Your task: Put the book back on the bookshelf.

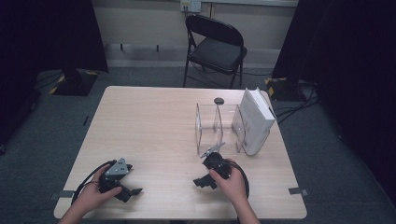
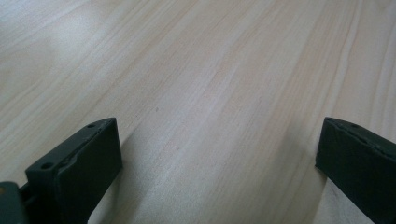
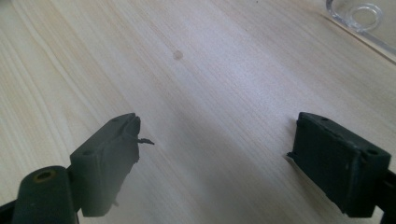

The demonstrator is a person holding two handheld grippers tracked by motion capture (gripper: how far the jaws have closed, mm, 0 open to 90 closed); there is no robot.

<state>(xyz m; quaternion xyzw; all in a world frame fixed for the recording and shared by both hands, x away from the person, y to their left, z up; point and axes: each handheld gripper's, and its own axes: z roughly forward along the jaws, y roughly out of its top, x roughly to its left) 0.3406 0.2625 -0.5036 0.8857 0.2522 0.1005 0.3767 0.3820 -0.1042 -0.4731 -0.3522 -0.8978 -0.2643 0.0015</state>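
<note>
My left gripper (image 1: 130,192) rests low on the wooden table (image 1: 154,126) near its front left, held by a hand. In the left gripper view the left gripper (image 2: 219,149) is open, with bare wood between its jaws. My right gripper (image 1: 203,182) sits near the front middle, just in front of a clear acrylic rack (image 1: 217,126). In the right gripper view the right gripper (image 3: 217,149) is open too, with nothing between the jaws. A white box (image 1: 256,119) stands tilted in the rack's right slot.
A small black disc (image 1: 218,100) lies behind the rack. A corner of the clear rack (image 3: 357,14) shows at the top right of the right gripper view. A black folding chair (image 1: 217,44) stands beyond the table. Dark curtains flank both sides.
</note>
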